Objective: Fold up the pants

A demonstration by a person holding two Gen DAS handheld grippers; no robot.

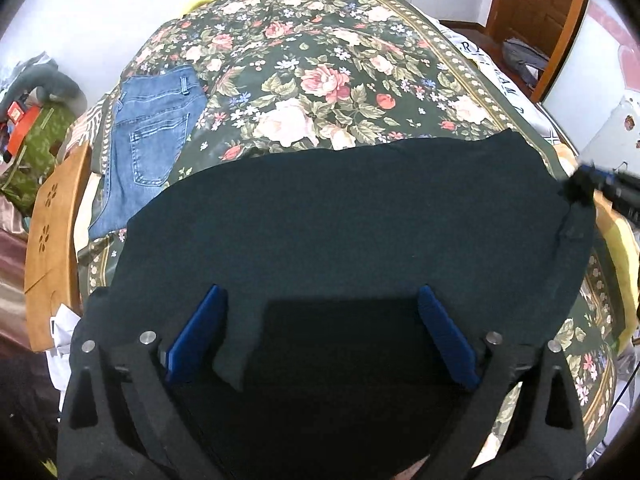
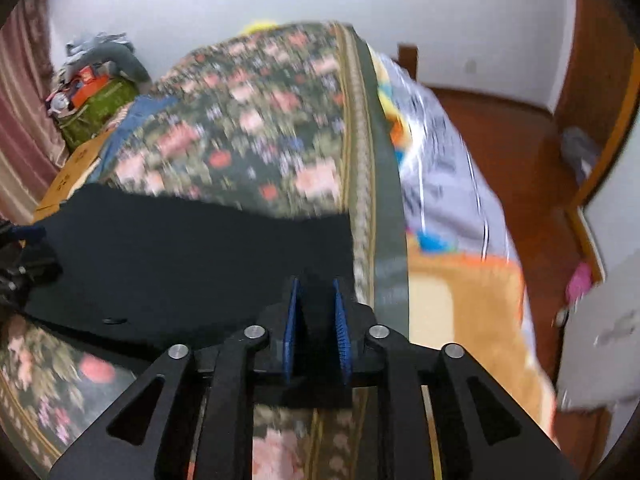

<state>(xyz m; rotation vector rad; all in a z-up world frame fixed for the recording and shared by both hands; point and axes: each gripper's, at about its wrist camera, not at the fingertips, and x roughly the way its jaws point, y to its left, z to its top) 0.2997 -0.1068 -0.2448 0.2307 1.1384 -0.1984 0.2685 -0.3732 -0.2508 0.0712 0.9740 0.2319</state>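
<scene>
Left wrist view: dark pants spread flat across the lower middle of the frame, lying on a floral bedspread that fills the upper centre. The left gripper sits low in the frame, jaws wide apart, blue pads on either side with the dark fabric between and beneath them; nothing pinched. A fold or edge of the fabric shows between the pads at lower centre.

At the right edge of that view the right gripper meets the corner of the pants, fabric bunched at its tip.

Right wrist view, blurred: the right gripper at lower centre has its blue pads drawn close, with a pinch of the dark pants held between them. The rest of the garment stretches to the left of the frame over the bedspread.

Folded blue jeans lie on the bedspread at the upper left of the left view, apart from the dark pants. A wooden board stands at the left edge, beside the bed. A white printed sheet hangs off the bed's right side above a wooden floor.
</scene>
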